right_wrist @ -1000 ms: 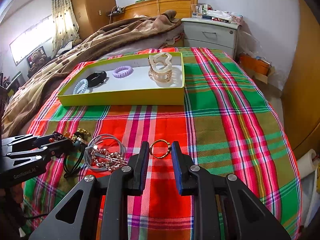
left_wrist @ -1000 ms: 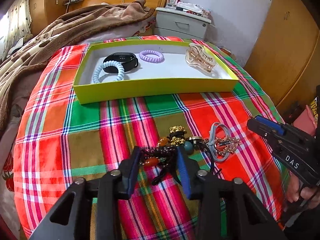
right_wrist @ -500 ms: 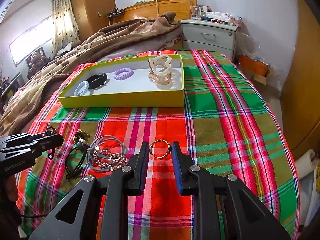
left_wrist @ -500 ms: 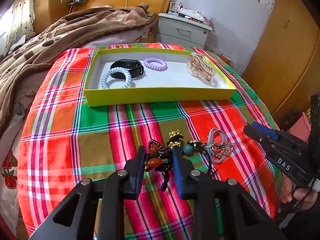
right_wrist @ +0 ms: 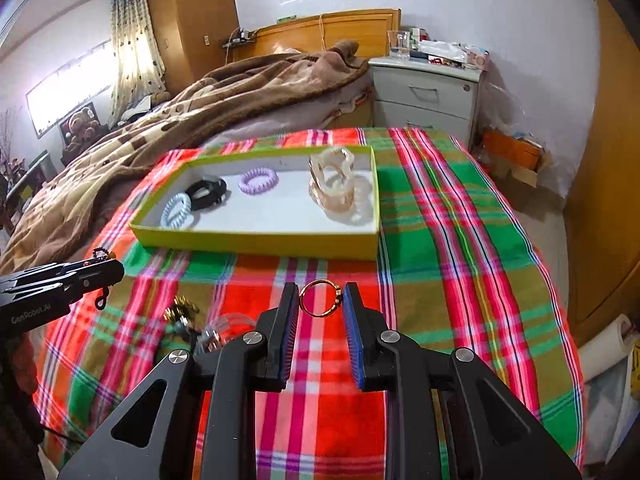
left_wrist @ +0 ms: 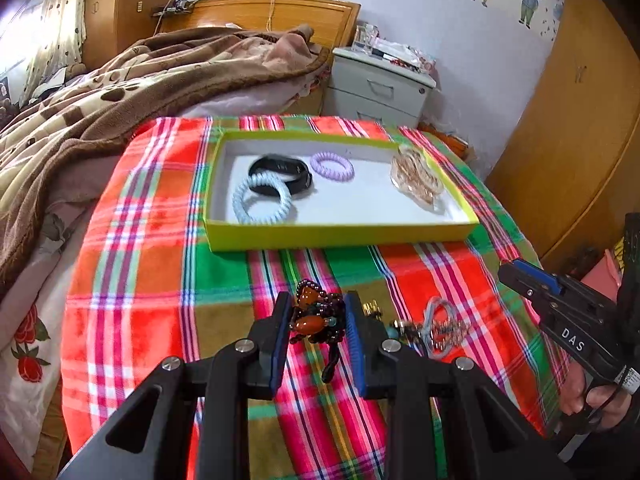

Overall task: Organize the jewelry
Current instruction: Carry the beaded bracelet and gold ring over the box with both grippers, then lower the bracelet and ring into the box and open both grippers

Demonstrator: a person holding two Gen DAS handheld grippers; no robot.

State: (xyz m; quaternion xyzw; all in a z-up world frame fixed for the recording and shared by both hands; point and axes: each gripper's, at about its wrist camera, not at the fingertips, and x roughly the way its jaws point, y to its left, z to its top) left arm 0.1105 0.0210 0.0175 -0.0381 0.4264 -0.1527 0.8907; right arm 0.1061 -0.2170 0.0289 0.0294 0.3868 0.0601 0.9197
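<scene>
My left gripper [left_wrist: 316,312] is shut on a dark beaded bracelet [left_wrist: 316,318] with amber stones, lifted above the plaid cloth; its cord dangles below. My right gripper [right_wrist: 320,304] is shut on a gold ring [right_wrist: 320,298], also raised off the cloth. Ahead lies the yellow-green tray [left_wrist: 340,236] [right_wrist: 256,240] holding a blue coil hair tie [left_wrist: 262,200], a black band [left_wrist: 282,172], a purple coil hair tie [left_wrist: 332,166] and a clear hair claw [left_wrist: 416,178] [right_wrist: 334,184]. Each gripper shows in the other's view: the right gripper [left_wrist: 516,270], the left gripper [right_wrist: 114,270].
On the cloth near me lie a grey hair tie with a rhinestone chain [left_wrist: 440,326] and small gold pieces [right_wrist: 180,310]. A bed with a brown blanket [left_wrist: 120,92] lies left, a grey nightstand [left_wrist: 380,88] behind, wooden wardrobes at right.
The left jaws closed on the beaded bracelet and lifted it off the cloth. Both grippers rose, so the tray now sits further up and smaller in both views. The ring stayed gripped.
</scene>
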